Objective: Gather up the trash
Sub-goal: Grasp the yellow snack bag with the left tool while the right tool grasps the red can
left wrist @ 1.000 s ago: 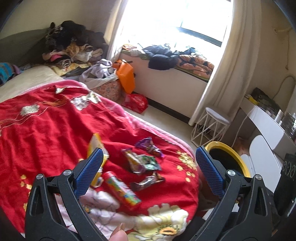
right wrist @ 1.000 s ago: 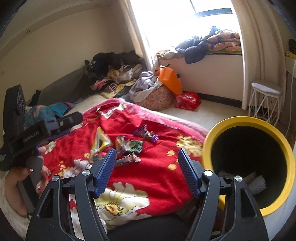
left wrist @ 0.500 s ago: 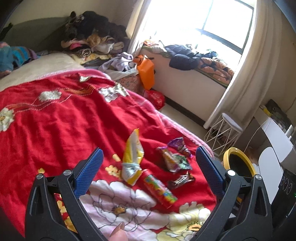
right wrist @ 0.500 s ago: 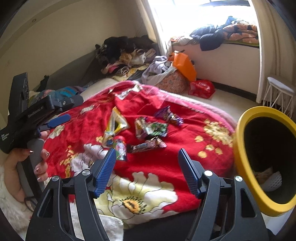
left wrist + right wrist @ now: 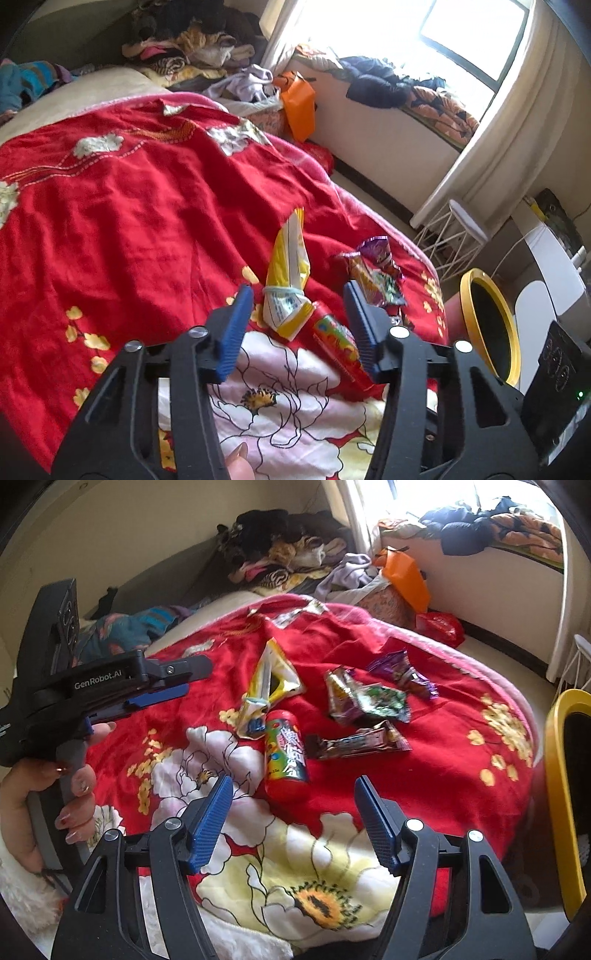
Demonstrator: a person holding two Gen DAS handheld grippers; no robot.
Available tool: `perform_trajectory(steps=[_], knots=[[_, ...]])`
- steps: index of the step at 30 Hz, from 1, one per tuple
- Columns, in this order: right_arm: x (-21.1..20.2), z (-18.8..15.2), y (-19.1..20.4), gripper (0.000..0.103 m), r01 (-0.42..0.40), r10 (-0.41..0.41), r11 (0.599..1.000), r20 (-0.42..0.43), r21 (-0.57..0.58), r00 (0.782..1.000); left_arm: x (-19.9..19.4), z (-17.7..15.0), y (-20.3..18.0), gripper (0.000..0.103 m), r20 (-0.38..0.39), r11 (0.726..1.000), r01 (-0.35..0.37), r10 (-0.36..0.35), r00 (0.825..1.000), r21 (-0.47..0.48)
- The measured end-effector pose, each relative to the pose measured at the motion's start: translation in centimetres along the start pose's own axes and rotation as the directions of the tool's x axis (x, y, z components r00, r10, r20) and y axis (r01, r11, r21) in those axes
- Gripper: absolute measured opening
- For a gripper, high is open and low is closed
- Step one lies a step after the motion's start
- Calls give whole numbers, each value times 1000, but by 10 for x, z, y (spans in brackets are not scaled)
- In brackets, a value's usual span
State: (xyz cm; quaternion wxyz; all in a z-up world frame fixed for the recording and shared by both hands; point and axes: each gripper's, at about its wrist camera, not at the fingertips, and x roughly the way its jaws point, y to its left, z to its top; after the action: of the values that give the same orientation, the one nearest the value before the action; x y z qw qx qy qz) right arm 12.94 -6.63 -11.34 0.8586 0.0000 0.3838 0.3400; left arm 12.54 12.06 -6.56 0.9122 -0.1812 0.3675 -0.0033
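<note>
A red floral blanket (image 5: 388,775) covers the bed and fills the middle of both views; all the litter lies on it. At the right edge of each frame stands a yellow-rimmed bin (image 5: 471,317), dark inside and beside the bed's edge (only an arc of its rim shows in the right wrist view). A heap of clothes (image 5: 280,550) occupies the upper centre of the right wrist view, with an orange bag (image 5: 406,579) to its right.

The left gripper (image 5: 297,326) enters from the bottom of its own view with its blue fingers (image 5: 236,328) spread apart and holding nothing; between them lie the lower end of the yellow snack bag (image 5: 288,273) and the red candy tube (image 5: 336,339). In the right wrist view the same tool appears at centre left, held in a hand (image 5: 48,801).

The right gripper (image 5: 295,823), at the bottom of its view, is likewise spread wide and empty, its tips just short of the tube.

Smaller litter sits right of centre: a green-and-foil wrapper (image 5: 365,701), a brown bar wrapper (image 5: 358,742) below it, and a purple wrapper (image 5: 402,672) above, near one another.
</note>
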Motion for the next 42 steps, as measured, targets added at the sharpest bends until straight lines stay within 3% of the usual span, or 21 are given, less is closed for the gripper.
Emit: perform_trajectory(steps=[8, 23, 28, 36, 42], knots=[[26, 4, -2, 54, -19, 20, 1000, -72, 12, 997, 15, -6, -3, 27, -52, 1000, 1, 0, 999, 16], [51, 8, -1, 40, -52, 57, 998, -135, 41, 989, 37, -8, -6, 24, -113, 1000, -12, 15, 993, 29], [53, 8, -4, 33, -49, 56, 997, -144, 52, 988, 46, -9, -6, 24, -129, 999, -30, 33, 991, 25], [44, 5, 1, 32, -52, 55, 998, -119, 29, 991, 58, -11, 2, 29, -146, 998, -55, 54, 988, -4], [31, 2, 0, 32, -64, 67, 997, -89, 34, 994, 61, -15, 15, 22, -152, 998, -33, 25, 988, -51]])
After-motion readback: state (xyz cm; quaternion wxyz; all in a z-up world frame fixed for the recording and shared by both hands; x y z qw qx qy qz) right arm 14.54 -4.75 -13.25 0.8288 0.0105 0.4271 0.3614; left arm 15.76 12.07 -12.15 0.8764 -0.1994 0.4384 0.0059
